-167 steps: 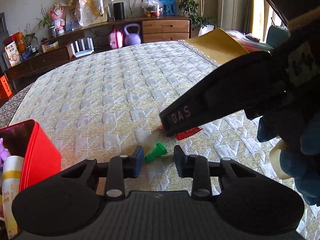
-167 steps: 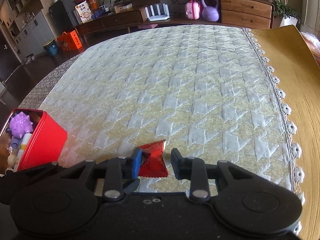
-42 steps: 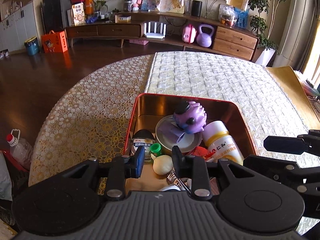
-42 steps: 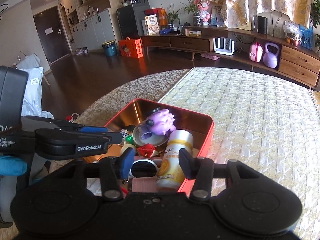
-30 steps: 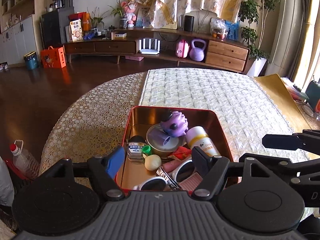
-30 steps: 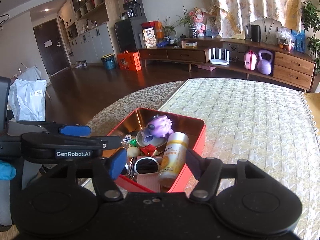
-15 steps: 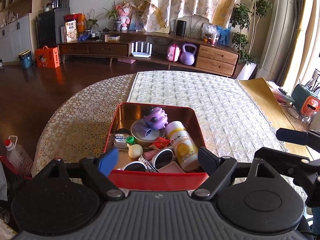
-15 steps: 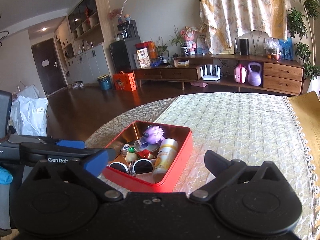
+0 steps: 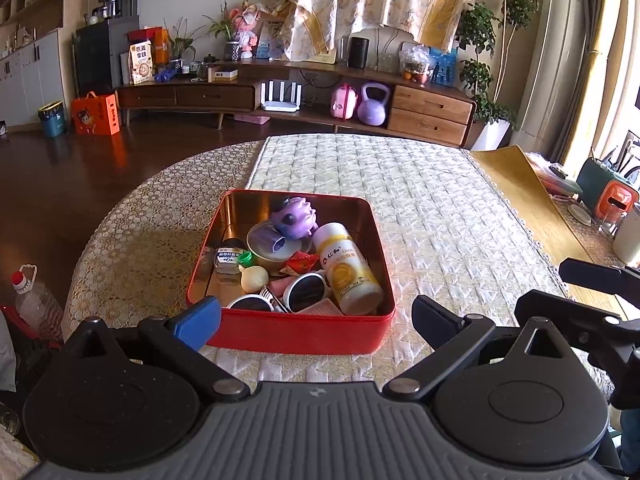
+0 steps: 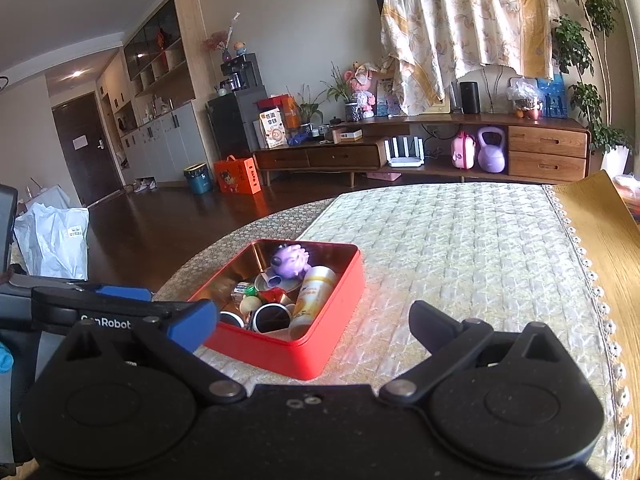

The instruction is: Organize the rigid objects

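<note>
A red tin box (image 9: 304, 330) stands on the table, also in the right wrist view (image 10: 332, 320). It holds several items: a purple toy (image 9: 294, 218), a white and yellow bottle (image 9: 346, 268), a red candy wrapper (image 9: 302, 262), a green cap (image 9: 245, 257), sunglasses (image 9: 306, 290). My left gripper (image 9: 316, 318) is open and empty, above the box's near side. My right gripper (image 10: 312, 322) is open and empty, raised back from the box, to its right.
A quilted cloth (image 9: 420, 208) covers the table; a yellow mat (image 10: 600, 232) lies on its right side. Cups and an orange item (image 9: 612, 202) stand at the far right. A water bottle (image 9: 34, 300) stands on the floor at the left.
Both grippers have opened wide and pulled up and back from the box. The green cap and red candy picked up earlier now lie in the box.
</note>
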A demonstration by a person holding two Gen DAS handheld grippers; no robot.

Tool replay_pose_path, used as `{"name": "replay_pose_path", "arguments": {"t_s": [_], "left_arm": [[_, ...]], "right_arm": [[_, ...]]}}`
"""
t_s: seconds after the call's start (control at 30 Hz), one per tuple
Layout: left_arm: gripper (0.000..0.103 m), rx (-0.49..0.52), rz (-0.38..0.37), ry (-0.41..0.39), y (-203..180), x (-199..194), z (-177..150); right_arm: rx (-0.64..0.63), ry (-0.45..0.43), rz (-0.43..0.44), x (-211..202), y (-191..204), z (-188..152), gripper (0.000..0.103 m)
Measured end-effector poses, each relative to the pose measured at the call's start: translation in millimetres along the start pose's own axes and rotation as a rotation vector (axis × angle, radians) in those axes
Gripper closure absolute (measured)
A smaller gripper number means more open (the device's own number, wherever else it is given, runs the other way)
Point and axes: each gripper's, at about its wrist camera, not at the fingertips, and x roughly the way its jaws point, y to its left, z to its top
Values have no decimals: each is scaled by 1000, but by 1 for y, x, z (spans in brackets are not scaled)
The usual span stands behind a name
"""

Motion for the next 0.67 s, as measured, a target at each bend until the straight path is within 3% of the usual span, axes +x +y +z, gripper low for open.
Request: {"name": "replay_pose_path", "arguments": {"t_s": [0.67], "left_arm": [[1, 36, 56, 0, -17, -4, -8]], "right_arm": [[50, -7, -26, -4, -16, -11, 0]]}}
